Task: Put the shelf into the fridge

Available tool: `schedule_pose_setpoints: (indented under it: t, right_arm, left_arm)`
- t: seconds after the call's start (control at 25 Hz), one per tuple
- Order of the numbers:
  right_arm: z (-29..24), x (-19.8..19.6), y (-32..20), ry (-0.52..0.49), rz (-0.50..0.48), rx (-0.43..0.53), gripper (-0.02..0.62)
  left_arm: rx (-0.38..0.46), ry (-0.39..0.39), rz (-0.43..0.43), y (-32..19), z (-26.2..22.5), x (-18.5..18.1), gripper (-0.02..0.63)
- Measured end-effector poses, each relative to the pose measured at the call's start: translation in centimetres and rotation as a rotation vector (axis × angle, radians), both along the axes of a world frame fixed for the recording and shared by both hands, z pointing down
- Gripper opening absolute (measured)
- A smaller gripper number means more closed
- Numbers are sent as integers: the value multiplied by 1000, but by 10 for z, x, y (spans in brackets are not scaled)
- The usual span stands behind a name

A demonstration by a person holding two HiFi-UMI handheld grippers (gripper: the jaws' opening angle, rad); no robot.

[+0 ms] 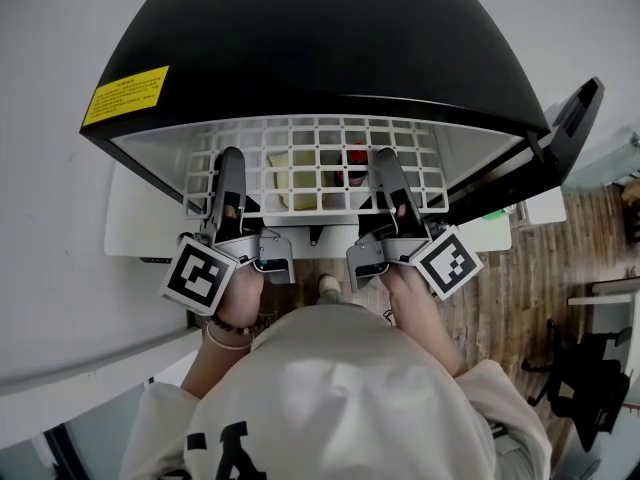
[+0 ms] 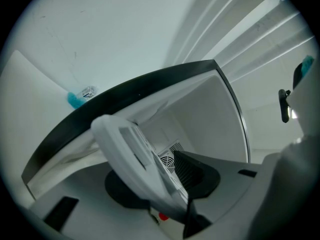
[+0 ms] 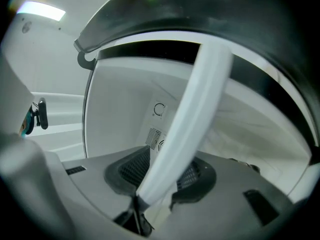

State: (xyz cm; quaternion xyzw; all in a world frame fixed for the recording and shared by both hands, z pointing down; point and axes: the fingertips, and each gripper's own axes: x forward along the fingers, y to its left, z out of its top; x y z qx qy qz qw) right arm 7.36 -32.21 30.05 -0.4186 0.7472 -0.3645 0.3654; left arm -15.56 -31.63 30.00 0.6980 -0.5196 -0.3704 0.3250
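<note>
A white wire shelf (image 1: 310, 153) lies level in the mouth of the black fridge (image 1: 320, 38), its front rim toward me. My left gripper (image 1: 232, 186) is shut on the rim's left part and my right gripper (image 1: 388, 183) on its right part. In the left gripper view the white shelf rim (image 2: 132, 156) runs slantwise between the jaws of the left gripper (image 2: 165, 194), with the fridge's white inside behind it. In the right gripper view the shelf rim (image 3: 187, 124) crosses between the jaws of the right gripper (image 3: 160, 184).
The fridge door (image 1: 572, 128) stands open at the right. A yellow item (image 1: 295, 176) and a red item (image 1: 357, 155) show through the grid below. The fridge rests on a white stand (image 1: 135, 218). A yellow label (image 1: 125, 95) is on its top. A black chair (image 1: 590, 378) stands on the wooden floor.
</note>
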Motion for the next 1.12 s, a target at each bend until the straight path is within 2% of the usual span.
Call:
schedule_pose_setpoints:
  t: [1.12]
  right_arm:
    - [-1, 0, -17, 1, 5, 7, 135]
  left_arm:
    - [11, -1, 7, -18, -1, 0, 143]
